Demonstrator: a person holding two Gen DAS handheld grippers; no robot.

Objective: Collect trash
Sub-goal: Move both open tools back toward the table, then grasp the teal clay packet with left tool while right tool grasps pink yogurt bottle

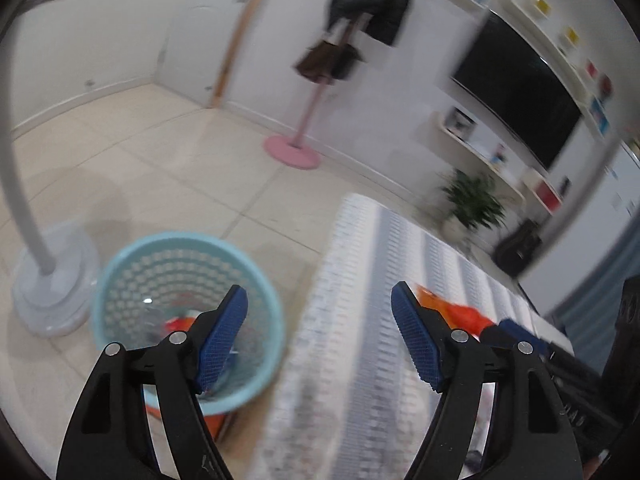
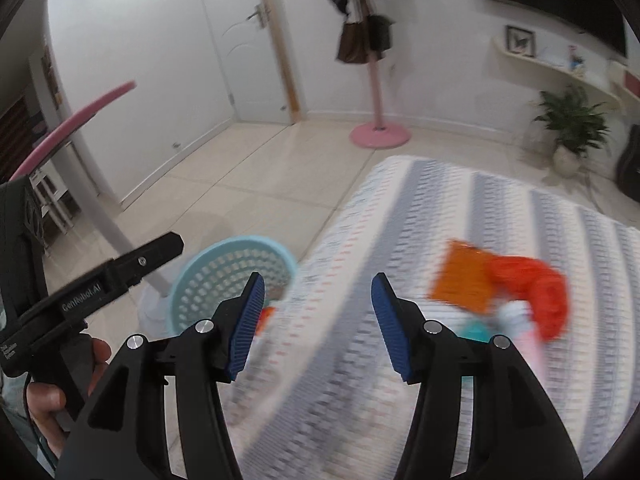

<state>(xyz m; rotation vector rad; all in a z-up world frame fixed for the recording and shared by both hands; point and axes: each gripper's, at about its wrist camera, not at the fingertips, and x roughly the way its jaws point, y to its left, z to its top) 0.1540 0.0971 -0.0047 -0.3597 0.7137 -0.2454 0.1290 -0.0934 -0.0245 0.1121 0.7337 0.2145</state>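
Between the floor and the table edge, the left gripper [image 1: 319, 304] hangs with jaws spread wide and empty. The right gripper [image 2: 318, 294] is likewise spread and empty above the striped tablecloth [image 2: 460, 216]. An orange wrapper [image 2: 464, 276] and a red bag [image 2: 540, 292] lie on the cloth. The blue basket [image 1: 120, 272] stands on the floor just beside the table, with trash inside.

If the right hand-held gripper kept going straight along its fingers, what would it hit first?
Most likely the striped cloth surface: the right hand-held gripper, jaws open and empty, points at bare fabric. The blue basket sits left of that line, the orange trash to the right. Depth is blurred, so this is tentative.
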